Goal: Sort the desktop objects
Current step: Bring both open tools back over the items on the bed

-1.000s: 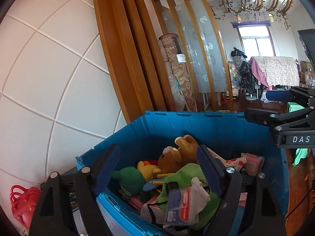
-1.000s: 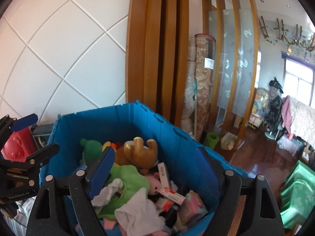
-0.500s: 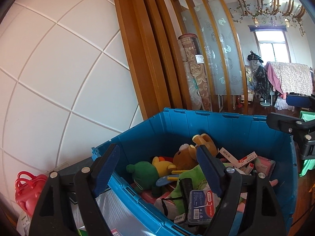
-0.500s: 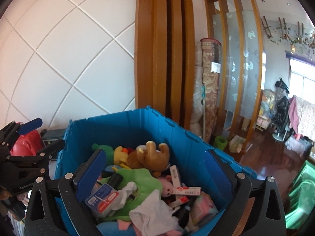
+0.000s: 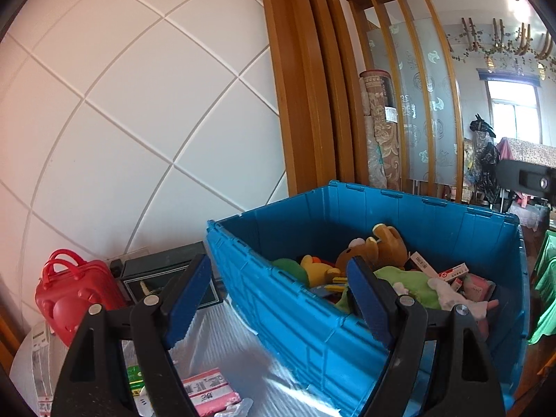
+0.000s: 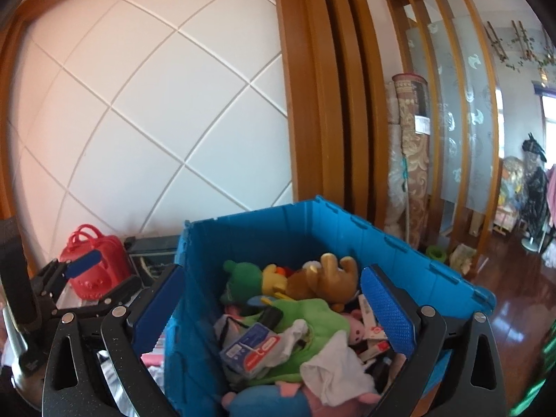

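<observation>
Since the earlier frame the left tool (image 5: 274, 299) has been carried sideways off the blue crate (image 5: 347, 312), so that one jaw now stands over the silvery desk (image 5: 236, 347) and the other against the crate's near wall; the right tool (image 6: 274, 305) has been opening its jaws, and they now stand wide with the crate's corner wall between them, nothing pressed. Both tools are released and empty.

What remains to be sorted is judged to be the pink packet (image 5: 208, 387) lying flat on the desk below the left tool. It is likely light, thin and slippery in its wrapper, so it is best taken across its short edges, with care that it is not slid over the foil.

In the crate, soft goods are piled: a brown plush bear (image 6: 326, 278), a green plush (image 6: 239, 274) and a blue card box (image 6: 248, 349). A red toy case (image 5: 69, 292) stands at the wall, well apart.
</observation>
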`<action>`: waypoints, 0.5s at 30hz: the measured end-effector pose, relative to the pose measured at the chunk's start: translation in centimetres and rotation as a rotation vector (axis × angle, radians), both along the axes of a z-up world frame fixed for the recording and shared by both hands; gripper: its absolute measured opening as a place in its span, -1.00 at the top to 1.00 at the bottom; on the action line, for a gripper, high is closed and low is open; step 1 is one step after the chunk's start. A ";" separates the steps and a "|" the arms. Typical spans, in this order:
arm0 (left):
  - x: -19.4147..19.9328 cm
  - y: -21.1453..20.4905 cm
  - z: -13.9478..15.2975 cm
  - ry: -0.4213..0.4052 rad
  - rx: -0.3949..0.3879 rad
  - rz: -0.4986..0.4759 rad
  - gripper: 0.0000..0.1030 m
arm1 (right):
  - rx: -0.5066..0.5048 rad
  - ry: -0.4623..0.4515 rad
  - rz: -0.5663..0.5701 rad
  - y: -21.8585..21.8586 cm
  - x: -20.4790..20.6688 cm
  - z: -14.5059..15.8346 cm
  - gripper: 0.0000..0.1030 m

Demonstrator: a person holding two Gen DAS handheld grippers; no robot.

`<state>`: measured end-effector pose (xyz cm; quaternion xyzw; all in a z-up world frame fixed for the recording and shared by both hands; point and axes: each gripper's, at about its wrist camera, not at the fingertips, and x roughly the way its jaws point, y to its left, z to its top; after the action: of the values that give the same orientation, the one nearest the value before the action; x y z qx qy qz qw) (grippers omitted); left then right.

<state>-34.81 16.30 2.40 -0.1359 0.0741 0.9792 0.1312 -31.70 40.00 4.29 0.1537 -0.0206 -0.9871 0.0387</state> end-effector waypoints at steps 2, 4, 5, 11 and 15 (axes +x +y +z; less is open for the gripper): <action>0.4 -2.6 -0.6 -0.010 -0.005 0.023 -0.56 | 0.015 0.010 0.020 -2.4 0.1 0.3 -0.99; 0.9 -5.6 -1.3 -0.022 -0.015 0.048 -0.56 | 0.018 0.004 0.060 -5.2 0.1 0.1 -0.99; 1.1 -7.2 -1.7 -0.030 -0.022 0.066 -0.56 | 0.020 -0.001 0.084 -6.8 0.0 -0.1 -0.99; 2.3 -18.4 -4.6 -0.111 -0.059 0.180 -0.56 | 0.012 -0.079 0.197 -17.1 -0.7 -3.1 -0.99; 3.2 -25.5 -6.5 -0.138 -0.076 0.252 -0.56 | 0.028 -0.113 0.242 -23.6 -0.1 -5.5 -0.99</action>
<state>-31.61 -9.17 -4.08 -0.2160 0.0844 0.9727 0.0065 -31.84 16.39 -1.19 0.2110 0.0096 -0.9652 0.1543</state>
